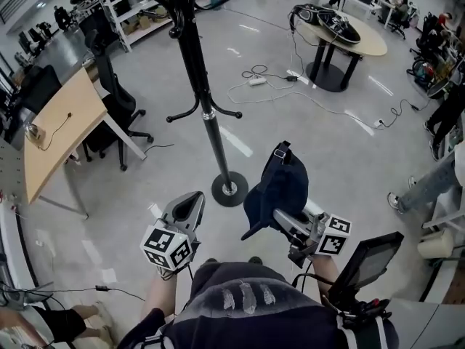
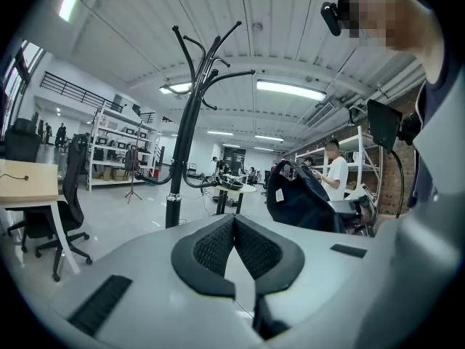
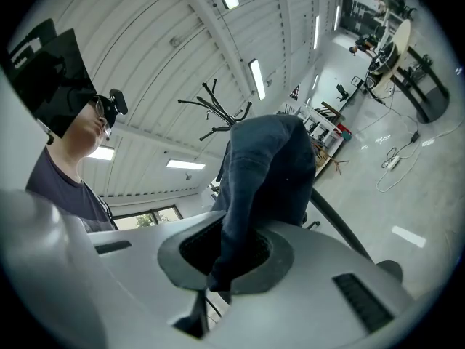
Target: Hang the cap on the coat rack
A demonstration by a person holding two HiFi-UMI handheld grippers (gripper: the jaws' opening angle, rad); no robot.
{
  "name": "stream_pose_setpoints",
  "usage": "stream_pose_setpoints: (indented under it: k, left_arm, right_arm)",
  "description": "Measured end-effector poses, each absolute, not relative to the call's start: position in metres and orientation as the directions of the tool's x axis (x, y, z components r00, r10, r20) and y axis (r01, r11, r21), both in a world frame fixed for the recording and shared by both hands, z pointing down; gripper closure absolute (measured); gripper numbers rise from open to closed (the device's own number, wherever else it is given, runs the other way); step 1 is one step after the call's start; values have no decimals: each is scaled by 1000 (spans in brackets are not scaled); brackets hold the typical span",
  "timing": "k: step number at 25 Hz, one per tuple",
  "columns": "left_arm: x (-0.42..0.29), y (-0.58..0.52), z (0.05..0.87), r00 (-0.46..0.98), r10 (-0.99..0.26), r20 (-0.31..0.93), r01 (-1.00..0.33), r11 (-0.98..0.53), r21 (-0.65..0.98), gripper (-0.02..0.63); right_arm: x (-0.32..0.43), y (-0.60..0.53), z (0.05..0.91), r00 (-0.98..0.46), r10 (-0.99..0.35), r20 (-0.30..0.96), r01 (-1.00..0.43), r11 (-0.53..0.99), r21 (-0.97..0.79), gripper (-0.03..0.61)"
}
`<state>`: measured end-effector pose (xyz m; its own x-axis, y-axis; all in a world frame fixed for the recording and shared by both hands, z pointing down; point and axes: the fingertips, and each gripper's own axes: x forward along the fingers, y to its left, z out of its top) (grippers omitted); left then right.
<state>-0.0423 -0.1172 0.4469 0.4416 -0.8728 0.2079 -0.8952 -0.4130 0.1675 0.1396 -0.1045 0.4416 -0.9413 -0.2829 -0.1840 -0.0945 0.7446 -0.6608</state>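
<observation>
Just one cap (image 1: 280, 187), one coat rack (image 1: 197, 78)

The scene contains one rack (image 1: 192, 57), one cap (image 1: 280, 184), two grippers, namely the left gripper (image 1: 190, 203) and the right gripper (image 1: 280, 220), one desk (image 1: 58, 122), one round table (image 1: 378, 46) and one power strip (image 1: 256, 81).

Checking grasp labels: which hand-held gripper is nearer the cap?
Right. The right hand-held gripper is shut on the cap; the left hand-held gripper is shut and empty, off to the cap's left, not touching it.
</observation>
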Motion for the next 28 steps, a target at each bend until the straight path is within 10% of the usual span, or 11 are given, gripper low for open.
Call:
stream_pose_setpoints:
  k: [28]
  left_arm:
    - [-95,-208,427,598,-797,82,-798,-585,144,606]
  right_arm:
    - [82,-178,381,-899,-420,-127,-309,811,-496,566]
